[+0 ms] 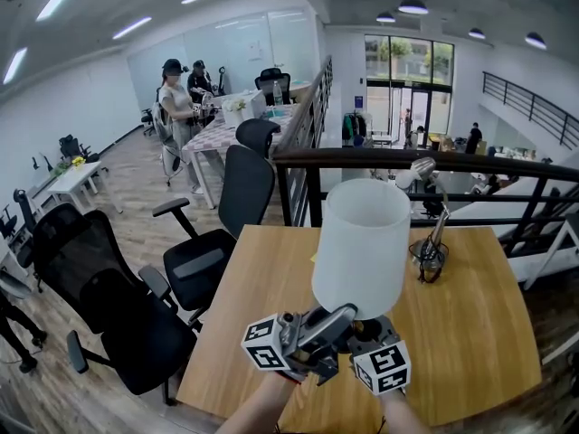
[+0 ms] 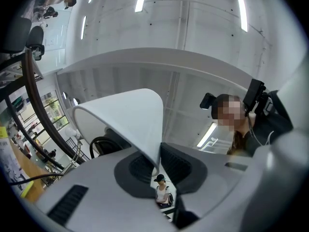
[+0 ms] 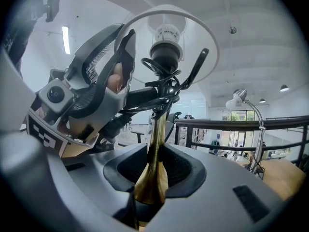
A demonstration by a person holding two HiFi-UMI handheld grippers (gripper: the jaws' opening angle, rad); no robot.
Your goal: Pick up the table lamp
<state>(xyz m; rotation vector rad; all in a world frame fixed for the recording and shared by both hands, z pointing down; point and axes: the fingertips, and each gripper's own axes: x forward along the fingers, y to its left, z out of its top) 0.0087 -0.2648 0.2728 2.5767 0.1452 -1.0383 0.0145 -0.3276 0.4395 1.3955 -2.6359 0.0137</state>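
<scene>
The table lamp has a white drum shade (image 1: 362,242) and a thin brass stem (image 3: 155,144), and it hangs above the wooden table (image 1: 470,333). My left gripper (image 1: 336,319) points up and is shut on the shade's lower rim, which runs between its pads as a thin white edge (image 2: 155,153). My right gripper (image 1: 366,334) sits just beneath the shade, level, shut on the brass stem where it flares. From below, the right gripper view shows the bulb socket (image 3: 165,42) and the wire frame inside the shade. The lamp's base is hidden.
A silver gooseneck desk lamp (image 1: 432,242) with a coiled cable stands at the table's far right. A dark railing (image 1: 308,165) runs behind the table. Black office chairs (image 1: 226,224) stand to the left. Two people work at a far table (image 1: 222,129).
</scene>
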